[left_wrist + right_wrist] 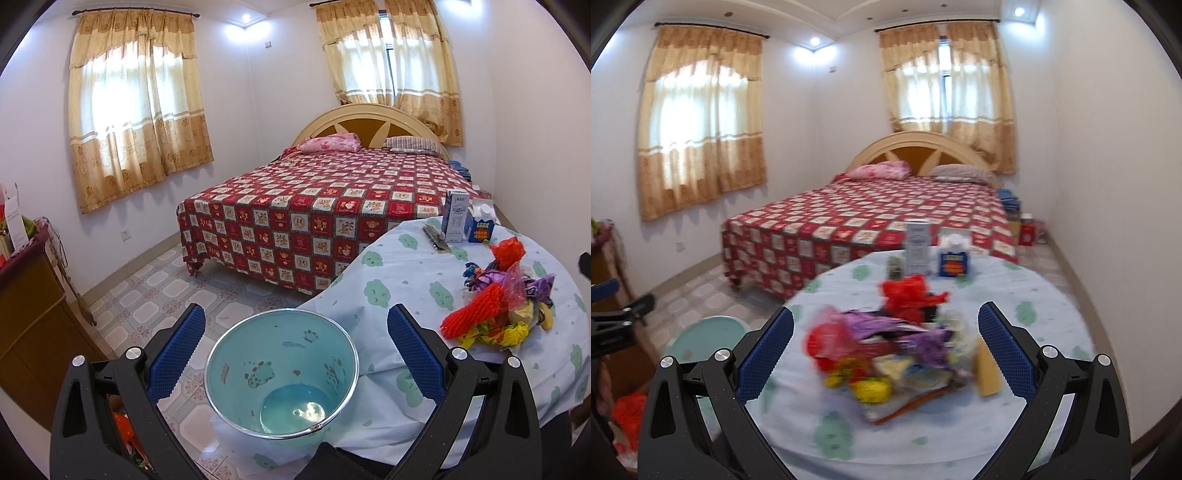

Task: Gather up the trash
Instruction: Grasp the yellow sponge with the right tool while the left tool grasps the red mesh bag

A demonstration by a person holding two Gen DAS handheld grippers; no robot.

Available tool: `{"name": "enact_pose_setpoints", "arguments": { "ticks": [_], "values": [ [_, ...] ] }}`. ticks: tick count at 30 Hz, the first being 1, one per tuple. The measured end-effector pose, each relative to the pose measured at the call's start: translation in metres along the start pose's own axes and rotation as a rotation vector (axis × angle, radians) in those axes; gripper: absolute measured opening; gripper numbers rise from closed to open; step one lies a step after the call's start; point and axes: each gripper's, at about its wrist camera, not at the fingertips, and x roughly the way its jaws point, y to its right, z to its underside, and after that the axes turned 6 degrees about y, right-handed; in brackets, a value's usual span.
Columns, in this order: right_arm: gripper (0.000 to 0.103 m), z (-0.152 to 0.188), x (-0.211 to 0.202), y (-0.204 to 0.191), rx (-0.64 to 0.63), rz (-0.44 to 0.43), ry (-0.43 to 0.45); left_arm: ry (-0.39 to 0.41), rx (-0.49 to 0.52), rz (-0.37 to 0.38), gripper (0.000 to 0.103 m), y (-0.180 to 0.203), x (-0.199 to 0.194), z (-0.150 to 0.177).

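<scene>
Blue ribbed pads line my fingers on both tools, and both pairs are spread wide with nothing between them. My left gripper (295,354) hangs over the pale turquoise plastic bin (281,373), whose mouth sits directly between the pads; I see only a bare bottom inside, so I judge collecting has not started. The bin stands on the floor tight against the round bench draped in a light blue cloth with green cloud prints (406,273), likely so scraps can be swept or dropped off the bench's edge straight into it.

My right gripper (886,354) is over the bench, fingers released and aimed at the heap of crumpled wrappers in red, purple and yellow (886,350). That view is blurred, so I cannot tell single pieces apart, nor whether the pads touch any of them. In the left view the same heap lies near the bench's rim, with an orange honeycomb-textured piece (476,310) at its near side.

Beyond the heap stand a tall white and blue carton (455,216) and a shorter blue carton (479,225), near the far edge. Bare cloth lies between heap and bin, giving me room to carry across. The red checked bed (314,206) is well apart.
</scene>
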Motion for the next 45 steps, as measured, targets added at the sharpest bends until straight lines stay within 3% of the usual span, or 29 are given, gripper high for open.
{"name": "enact_pose_setpoints", "arguments": {
  "ticks": [8, 13, 20, 27, 29, 30, 31, 33, 45],
  "values": [
    [0.098, 0.043, 0.029, 0.080, 0.039, 0.203, -0.078, -0.075, 0.050, 0.022, 0.097, 0.034, 0.035, 0.034],
    [0.097, 0.081, 0.048, 0.113, 0.077, 0.226, -0.169, -0.109, 0.081, 0.042, 0.097, 0.068, 0.058, 0.050],
    [0.095, 0.097, 0.079, 0.118, 0.059, 0.214, -0.247, -0.165, 0.112, 0.066, 0.097, 0.097, 0.077, 0.062],
    [0.068, 0.106, 0.107, 0.128, 0.087, 0.166, -0.365, -0.176, 0.120, 0.070, 0.097, 0.102, 0.086, 0.064],
    [0.065, 0.110, 0.112, 0.128, 0.096, 0.121, -0.398, -0.174, 0.119, 0.072, 0.097, 0.102, 0.086, 0.064],
    [0.059, 0.111, 0.112, 0.127, 0.092, 0.114, -0.404, -0.174, 0.120, 0.075, 0.097, 0.104, 0.087, 0.064],
    [0.044, 0.112, 0.111, 0.127, 0.090, 0.105, -0.407, -0.174, 0.119, 0.078, 0.097, 0.105, 0.088, 0.064],
    [0.028, 0.114, 0.110, 0.129, 0.118, 0.067, -0.416, -0.178, 0.119, 0.086, 0.097, 0.109, 0.090, 0.063],
    [0.025, 0.099, 0.073, 0.145, 0.152, 0.057, -0.340, -0.145, 0.146, 0.175, 0.097, 0.153, 0.082, 0.054]
  ]
}}
